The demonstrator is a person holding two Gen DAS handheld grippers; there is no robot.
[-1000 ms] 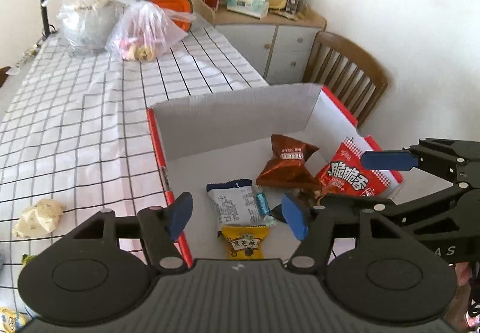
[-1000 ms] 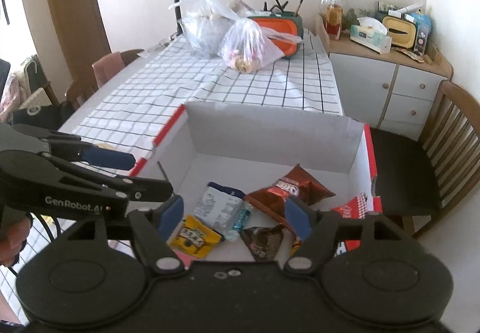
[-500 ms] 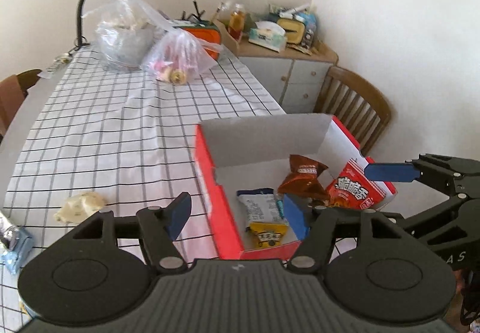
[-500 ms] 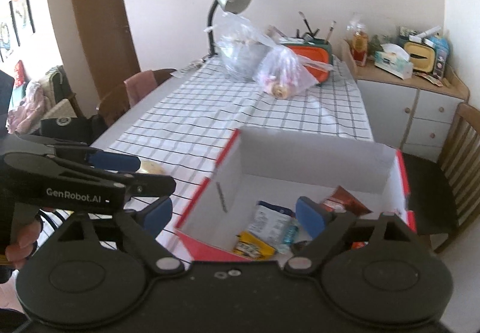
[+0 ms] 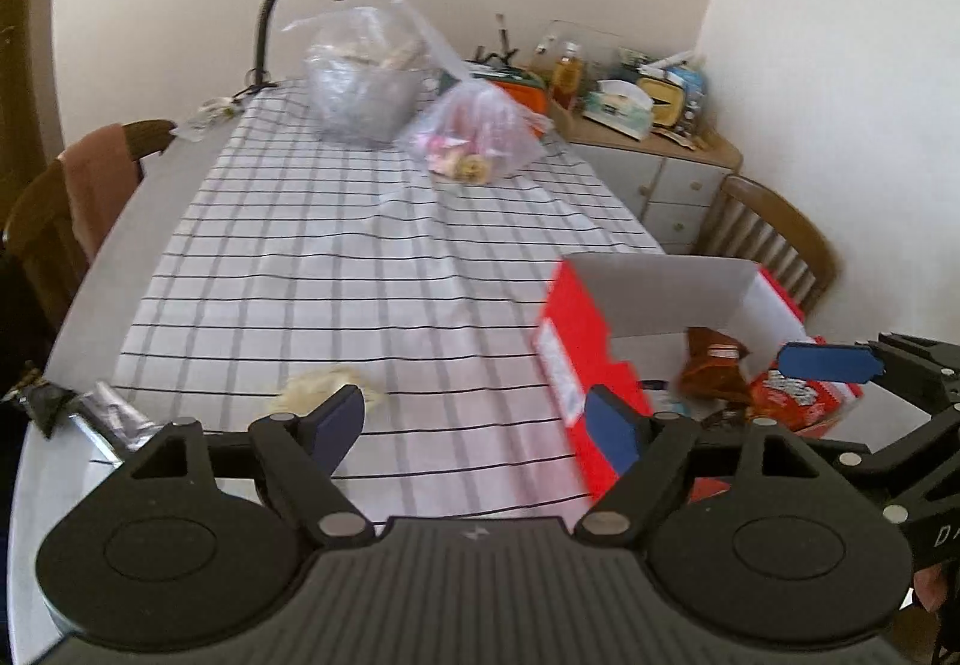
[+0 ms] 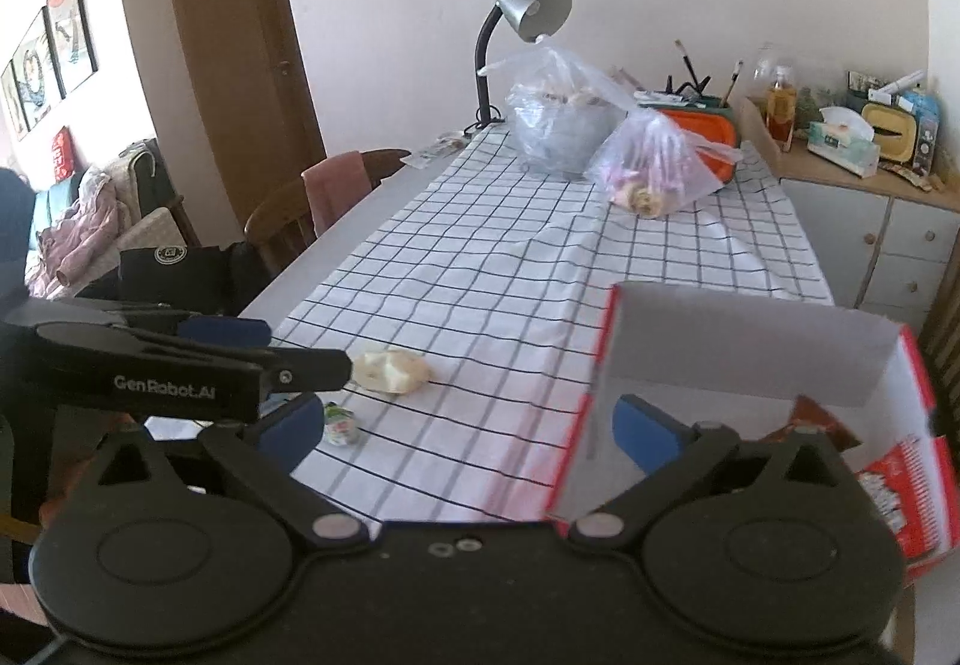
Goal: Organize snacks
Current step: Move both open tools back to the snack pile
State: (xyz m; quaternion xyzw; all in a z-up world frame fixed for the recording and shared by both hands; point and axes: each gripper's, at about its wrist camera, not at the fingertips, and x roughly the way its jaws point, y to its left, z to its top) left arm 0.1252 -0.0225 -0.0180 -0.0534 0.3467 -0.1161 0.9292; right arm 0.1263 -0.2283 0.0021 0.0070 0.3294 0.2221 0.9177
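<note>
my left gripper point(image 5: 474, 428) is spreading its jaws, nothing between them, over the checked tablecloth point(image 5: 372, 269). my right gripper point(image 6: 468, 428) is opening wide too, empty. the red box point(image 5: 594, 341) with its grey inside sits at the table's right edge, holding a brown snack bag point(image 5: 714, 368) and a red-and-white packet point(image 5: 792, 392). a pale wrapped snack point(image 6: 390, 371) and a small green-and-white one point(image 6: 341, 424) lie loose on the cloth, left of the box.

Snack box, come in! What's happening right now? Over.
Left hand-held gripper and right hand-held gripper both opening, nothing between jaws. Red box holds snacks. Pale wrapped snack loose on tablecloth. Nothing blocking.
</note>
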